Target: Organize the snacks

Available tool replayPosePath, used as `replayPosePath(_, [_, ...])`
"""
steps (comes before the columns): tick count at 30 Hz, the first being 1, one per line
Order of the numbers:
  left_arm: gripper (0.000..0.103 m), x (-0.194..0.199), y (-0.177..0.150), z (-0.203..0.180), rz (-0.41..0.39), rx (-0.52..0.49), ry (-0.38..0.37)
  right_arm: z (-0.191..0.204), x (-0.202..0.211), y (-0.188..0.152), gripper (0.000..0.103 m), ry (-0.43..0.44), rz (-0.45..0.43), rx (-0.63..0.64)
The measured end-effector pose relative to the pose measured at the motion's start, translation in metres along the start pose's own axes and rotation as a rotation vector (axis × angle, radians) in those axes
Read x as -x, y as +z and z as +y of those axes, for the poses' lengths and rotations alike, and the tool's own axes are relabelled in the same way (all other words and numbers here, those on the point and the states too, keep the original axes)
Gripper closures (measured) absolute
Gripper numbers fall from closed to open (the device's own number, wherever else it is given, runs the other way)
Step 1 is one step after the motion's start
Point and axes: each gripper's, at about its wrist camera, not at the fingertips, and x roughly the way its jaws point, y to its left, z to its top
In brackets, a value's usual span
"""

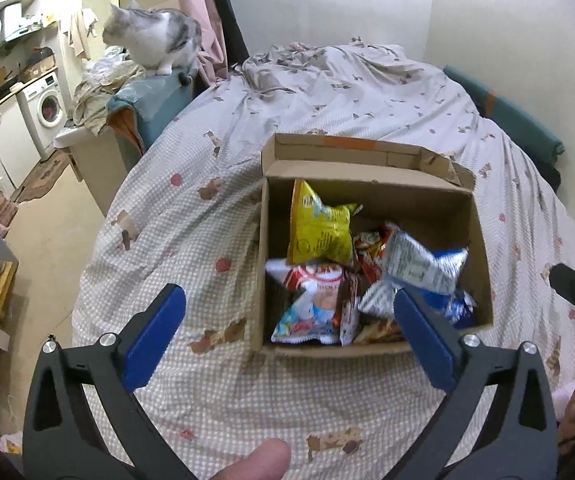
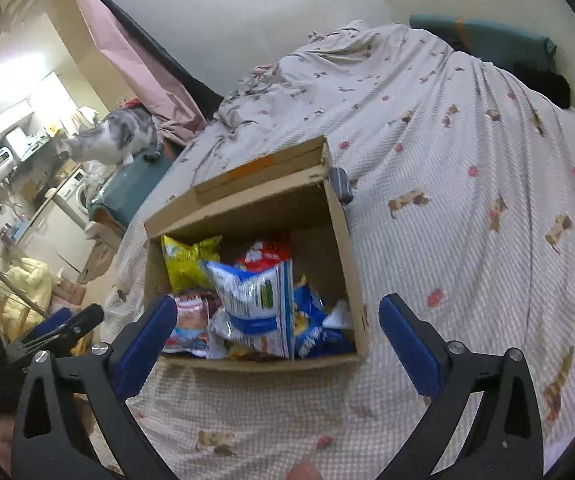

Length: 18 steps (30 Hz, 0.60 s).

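Observation:
An open cardboard box (image 1: 483,240) stands on the bed and holds several snack packets. Among them are a yellow bag (image 1: 319,228), a silver and blue bag (image 1: 419,268) and a red and white packet (image 1: 315,280). My left gripper (image 1: 287,320) is open and empty, above the box's near left corner. In the right wrist view the box (image 2: 347,240) shows the yellow bag (image 2: 185,260) and the silver and blue bag (image 2: 259,300). My right gripper (image 2: 277,320) is open and empty, just above the box's near edge.
The bed (image 1: 207,220) has a checked cover with a rumpled blanket (image 1: 327,68) at its far end. A grey and white cat (image 1: 151,36) sits on a teal chair back (image 1: 151,96) to the left. A washing machine (image 1: 47,108) and cupboards stand far left.

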Motion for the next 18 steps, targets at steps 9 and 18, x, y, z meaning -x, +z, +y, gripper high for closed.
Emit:
replayPosePath(9, [0.0,0.021,-0.04,0.021,0.035,0.027,-0.005,0.009,0.027,-0.036,0.0,-0.086,-0.036,0.048])
replayPosePath(18, [0.0,0.044,-0.06,0.023,-0.009,0.033,0.0,0.017,0.037,-0.063,0.0,-0.101,-0.053,0.061])
